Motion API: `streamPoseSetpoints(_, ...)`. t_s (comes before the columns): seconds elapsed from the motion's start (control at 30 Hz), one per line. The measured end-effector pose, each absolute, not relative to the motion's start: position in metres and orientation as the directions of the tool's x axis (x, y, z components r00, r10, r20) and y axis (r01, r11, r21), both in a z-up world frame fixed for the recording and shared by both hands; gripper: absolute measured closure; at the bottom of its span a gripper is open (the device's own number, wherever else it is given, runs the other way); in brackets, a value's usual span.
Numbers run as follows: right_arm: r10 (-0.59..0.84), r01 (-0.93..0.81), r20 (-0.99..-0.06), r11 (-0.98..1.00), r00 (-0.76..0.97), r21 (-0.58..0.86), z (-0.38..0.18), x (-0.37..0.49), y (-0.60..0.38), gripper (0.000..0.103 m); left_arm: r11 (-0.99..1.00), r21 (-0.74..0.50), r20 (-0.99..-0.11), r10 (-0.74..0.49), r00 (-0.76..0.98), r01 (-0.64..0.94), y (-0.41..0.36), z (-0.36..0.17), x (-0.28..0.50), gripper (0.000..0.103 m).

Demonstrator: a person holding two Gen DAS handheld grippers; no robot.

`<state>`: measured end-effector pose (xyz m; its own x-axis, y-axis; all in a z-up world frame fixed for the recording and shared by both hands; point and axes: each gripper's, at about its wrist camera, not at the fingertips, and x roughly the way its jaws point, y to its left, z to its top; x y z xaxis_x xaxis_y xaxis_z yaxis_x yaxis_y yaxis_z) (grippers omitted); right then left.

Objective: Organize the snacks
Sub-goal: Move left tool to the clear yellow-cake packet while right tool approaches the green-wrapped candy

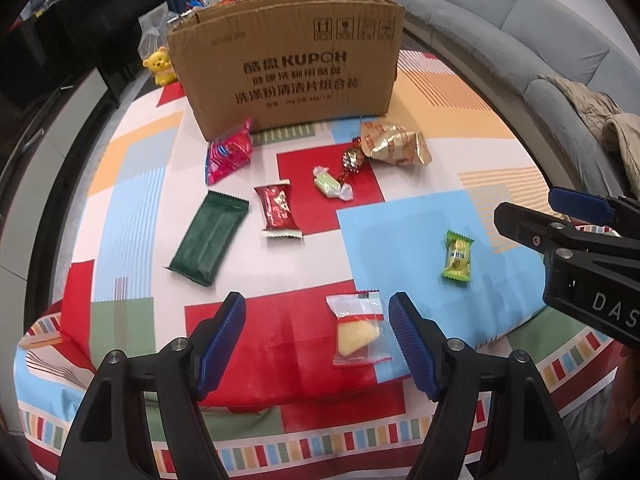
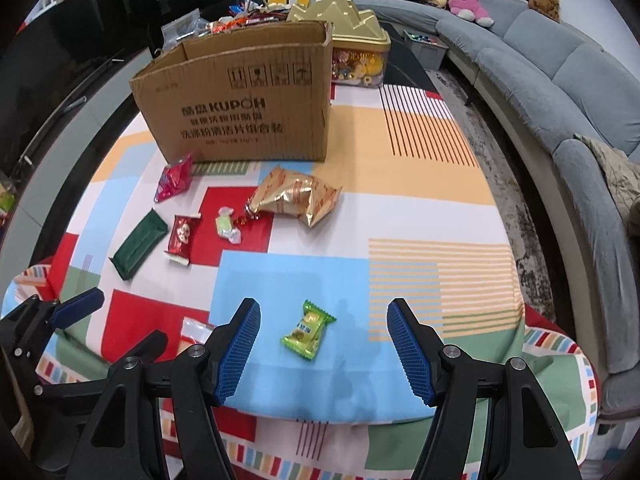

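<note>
Several snacks lie on a patchwork tablecloth [image 1: 400, 232] in front of an open cardboard box [image 1: 288, 68]. My left gripper [image 1: 318, 340] is open above a clear packet with a yellow wedge [image 1: 359, 330], which sits between its blue pads, untouched. My right gripper [image 2: 324, 346] is open over a small green sweet [image 2: 307, 330], also seen from the left wrist [image 1: 458, 255]. Further back lie a dark green bar [image 1: 208, 238], a red packet [image 1: 278, 210], a pink bag [image 1: 230, 152], a pale green candy [image 1: 330, 184], a red-gold candy [image 1: 352, 160] and a gold bag [image 1: 396, 144].
A gold-lidded tin [image 2: 356, 46] stands behind the box [image 2: 240, 108] at the right, a yellow bear figure [image 1: 160, 66] at its left. A grey sofa [image 2: 560, 80] curves around the right side. The table's front edge [image 2: 320, 420] is just below both grippers.
</note>
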<state>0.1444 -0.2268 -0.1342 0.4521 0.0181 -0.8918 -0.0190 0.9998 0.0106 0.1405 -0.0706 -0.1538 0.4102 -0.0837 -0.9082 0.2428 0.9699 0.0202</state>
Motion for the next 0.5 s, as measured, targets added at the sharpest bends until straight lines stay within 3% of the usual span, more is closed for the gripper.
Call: streamPoseSetpoints(0.5,0.033,-0.014,-0.924,0.999,0.382,0.03,-0.162,0.148,-0.229,0.036,0.967,-0.018,-0.938,-0.104,0.331,0.254,-0.077,-0.18,0.141,0.03)
